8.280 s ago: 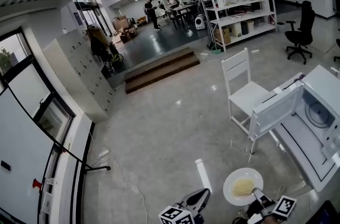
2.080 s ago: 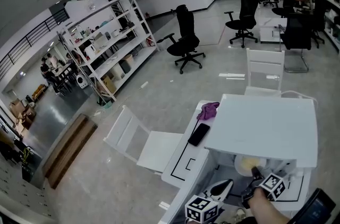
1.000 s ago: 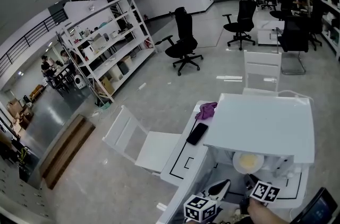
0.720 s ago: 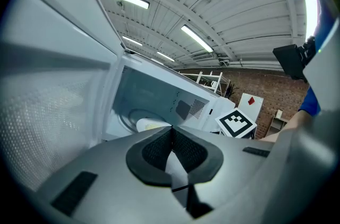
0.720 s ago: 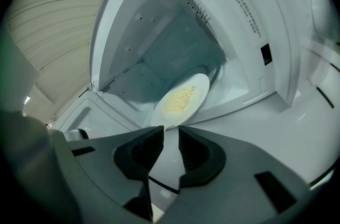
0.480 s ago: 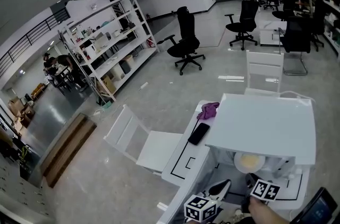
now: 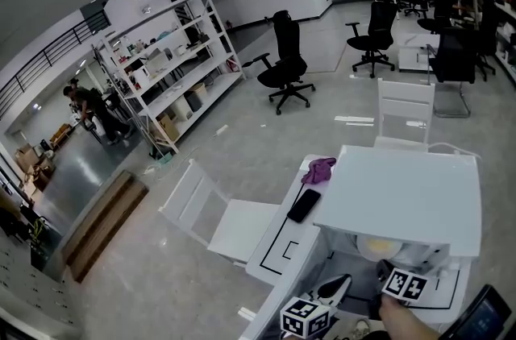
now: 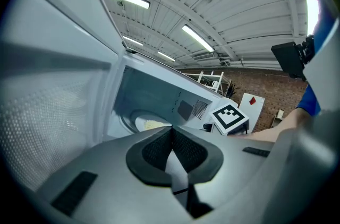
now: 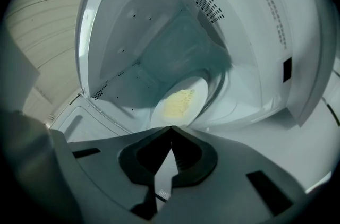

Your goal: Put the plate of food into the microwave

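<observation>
Right gripper [image 9: 170,130] jaws together, empty; left gripper [image 8: 171,131] likewise. We note white plate [image 9: 198,89], yellow food [image 9: 178,102], inside microwave [image 9: 255,53]; earlier, right gripper held it.

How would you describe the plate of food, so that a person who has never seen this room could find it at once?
Look for the white microwave standing with its door open on the white table. Inside its cavity lies the plate: round, white, with a small yellow heap of food in its middle, and the only loose thing in there.
</observation>
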`<move>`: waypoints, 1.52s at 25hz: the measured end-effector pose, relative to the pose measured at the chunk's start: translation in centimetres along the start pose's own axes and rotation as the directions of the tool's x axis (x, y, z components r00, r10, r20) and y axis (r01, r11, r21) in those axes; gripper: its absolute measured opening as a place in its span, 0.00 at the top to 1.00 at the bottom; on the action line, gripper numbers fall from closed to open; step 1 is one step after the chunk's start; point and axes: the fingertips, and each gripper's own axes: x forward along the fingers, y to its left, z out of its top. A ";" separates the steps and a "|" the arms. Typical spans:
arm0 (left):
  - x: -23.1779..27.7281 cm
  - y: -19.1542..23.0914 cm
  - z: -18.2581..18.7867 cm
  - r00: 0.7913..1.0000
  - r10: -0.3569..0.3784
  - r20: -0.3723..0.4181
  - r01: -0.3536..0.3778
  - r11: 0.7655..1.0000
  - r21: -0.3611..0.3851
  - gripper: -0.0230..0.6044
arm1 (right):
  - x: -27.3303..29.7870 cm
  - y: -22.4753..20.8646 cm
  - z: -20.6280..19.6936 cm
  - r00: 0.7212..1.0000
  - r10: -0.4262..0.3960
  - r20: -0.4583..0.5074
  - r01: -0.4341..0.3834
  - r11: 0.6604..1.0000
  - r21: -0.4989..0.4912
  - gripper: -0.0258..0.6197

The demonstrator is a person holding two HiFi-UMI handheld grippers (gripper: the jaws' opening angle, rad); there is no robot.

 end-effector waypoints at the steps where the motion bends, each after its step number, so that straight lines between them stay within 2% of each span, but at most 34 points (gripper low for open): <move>1: 0.1 0.0 0.0 1.000 0.001 0.000 -0.001 1.000 -0.001 0.96 | 0.1 0.1 0.2 1.000 0.002 -0.001 -0.002 1.000 -0.001 0.96; 38: 1.4 1.6 0.9 0.999 0.046 0.004 -0.046 0.999 -0.003 0.96 | 3.7 -0.4 3.6 1.000 -0.005 -0.021 0.005 1.000 -0.008 0.96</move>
